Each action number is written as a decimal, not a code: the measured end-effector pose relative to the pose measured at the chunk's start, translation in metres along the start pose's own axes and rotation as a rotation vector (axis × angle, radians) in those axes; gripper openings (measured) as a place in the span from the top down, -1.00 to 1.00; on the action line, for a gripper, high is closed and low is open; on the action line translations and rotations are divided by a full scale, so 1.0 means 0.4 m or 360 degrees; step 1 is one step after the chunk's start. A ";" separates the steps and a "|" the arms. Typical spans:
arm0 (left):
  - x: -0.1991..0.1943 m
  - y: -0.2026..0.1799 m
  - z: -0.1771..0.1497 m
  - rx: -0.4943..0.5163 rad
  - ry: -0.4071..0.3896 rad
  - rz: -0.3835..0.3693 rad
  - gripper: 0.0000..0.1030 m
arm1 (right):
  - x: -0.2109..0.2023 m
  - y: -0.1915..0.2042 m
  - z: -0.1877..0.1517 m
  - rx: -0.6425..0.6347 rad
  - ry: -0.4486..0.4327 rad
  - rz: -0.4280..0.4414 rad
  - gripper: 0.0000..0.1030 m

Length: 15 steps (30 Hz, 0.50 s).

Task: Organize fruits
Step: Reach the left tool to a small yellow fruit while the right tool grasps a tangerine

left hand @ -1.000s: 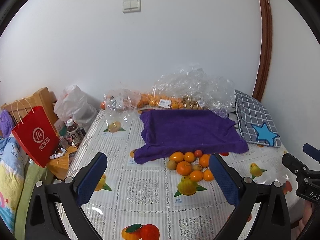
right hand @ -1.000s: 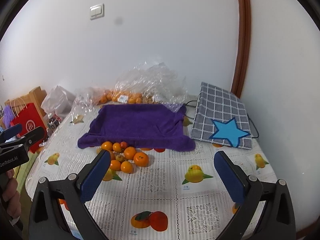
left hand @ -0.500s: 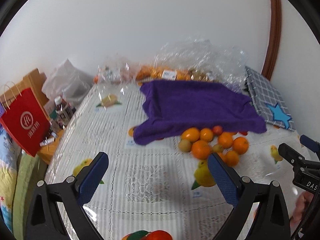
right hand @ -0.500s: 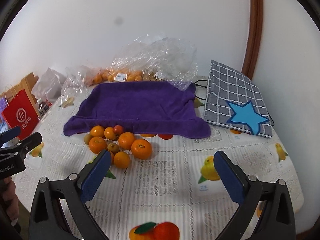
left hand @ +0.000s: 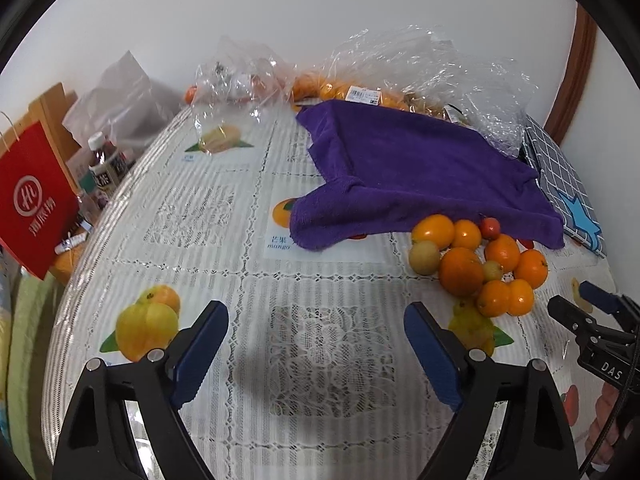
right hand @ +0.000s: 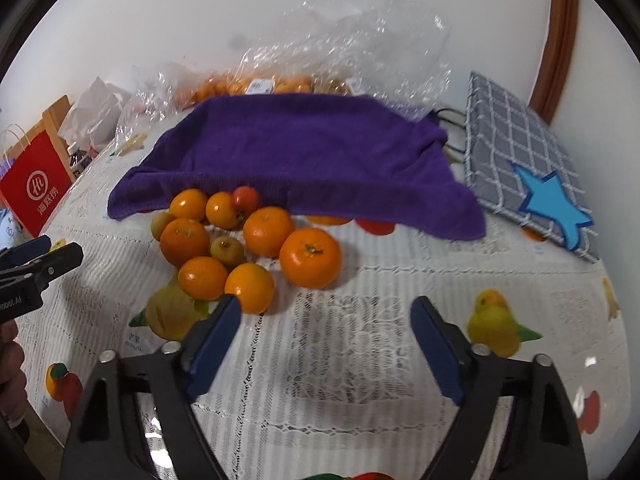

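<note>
Both grippers pointed steeply down, side by side. The left gripper (left hand: 316, 330) and right gripper (right hand: 326, 326) had just been closing, jaws still apart, nothing between them.

The tablecloth (left hand: 256, 280) reads "mango"; right gripper (left hand: 600, 360) reads "DAS".

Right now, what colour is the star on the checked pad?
Blue star, clearest in the right wrist view.

The purple towel (right hand: 304, 160) hides whatever lies beneath it; only slivers of two fruits (right hand: 374, 226) peek from under its front hem. Fruit inside the crinkled plastic bags (left hand: 424, 64) is blurred by glare. The hand (right hand: 10, 372) at the frame edge is cut off.
</note>
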<state>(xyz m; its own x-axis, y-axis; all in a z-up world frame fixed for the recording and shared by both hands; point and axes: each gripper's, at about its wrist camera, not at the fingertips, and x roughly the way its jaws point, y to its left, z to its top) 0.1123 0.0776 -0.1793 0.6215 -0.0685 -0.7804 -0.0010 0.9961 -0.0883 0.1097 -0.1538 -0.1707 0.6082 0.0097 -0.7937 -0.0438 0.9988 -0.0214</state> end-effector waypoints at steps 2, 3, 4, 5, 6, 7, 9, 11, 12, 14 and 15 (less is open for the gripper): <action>0.008 0.002 0.002 0.0015 0.0017 -0.0039 -0.74 | 0.010 0.000 0.002 0.0009 0.0007 0.0017 -0.51; 0.011 0.001 0.002 0.0021 0.0024 -0.0062 -0.74 | 0.015 -0.001 0.002 0.0014 0.0011 0.0030 -0.47; 0.015 0.000 0.002 0.0021 0.0030 -0.0080 -0.74 | 0.019 -0.001 0.002 0.0018 0.0017 0.0050 -0.41; 0.019 -0.001 0.002 0.0016 0.0037 -0.0097 -0.74 | 0.023 0.000 0.003 0.0020 0.0026 0.0070 -0.38; 0.024 -0.002 0.002 0.0012 0.0045 -0.0111 -0.74 | 0.027 0.001 0.002 0.0021 0.0033 0.0091 -0.37; 0.029 -0.003 0.002 0.0012 0.0051 -0.0120 -0.74 | 0.032 0.003 0.002 0.0016 0.0035 0.0097 -0.33; 0.036 -0.006 0.005 0.0014 0.0053 -0.0124 -0.74 | 0.042 0.007 0.002 -0.0005 0.0042 0.0086 -0.21; 0.044 -0.009 0.012 0.0019 0.0056 -0.0123 -0.74 | 0.045 0.001 0.008 -0.0003 0.0023 0.0100 -0.15; 0.049 -0.011 0.016 0.0016 0.0059 -0.0123 -0.74 | 0.047 -0.002 0.011 -0.0002 0.0021 0.0099 -0.12; 0.057 -0.015 0.026 0.0013 0.0061 -0.0139 -0.74 | 0.050 -0.011 0.018 -0.0004 0.0009 0.0098 -0.08; 0.062 -0.021 0.030 0.0015 0.0064 -0.0149 -0.74 | 0.053 -0.016 0.022 -0.0003 0.0011 0.0097 -0.08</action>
<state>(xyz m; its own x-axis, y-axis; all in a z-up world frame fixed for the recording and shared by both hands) 0.1370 0.0682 -0.1903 0.5868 -0.1635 -0.7931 0.0634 0.9857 -0.1563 0.1299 -0.1597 -0.1820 0.5991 0.0701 -0.7976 -0.0821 0.9963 0.0259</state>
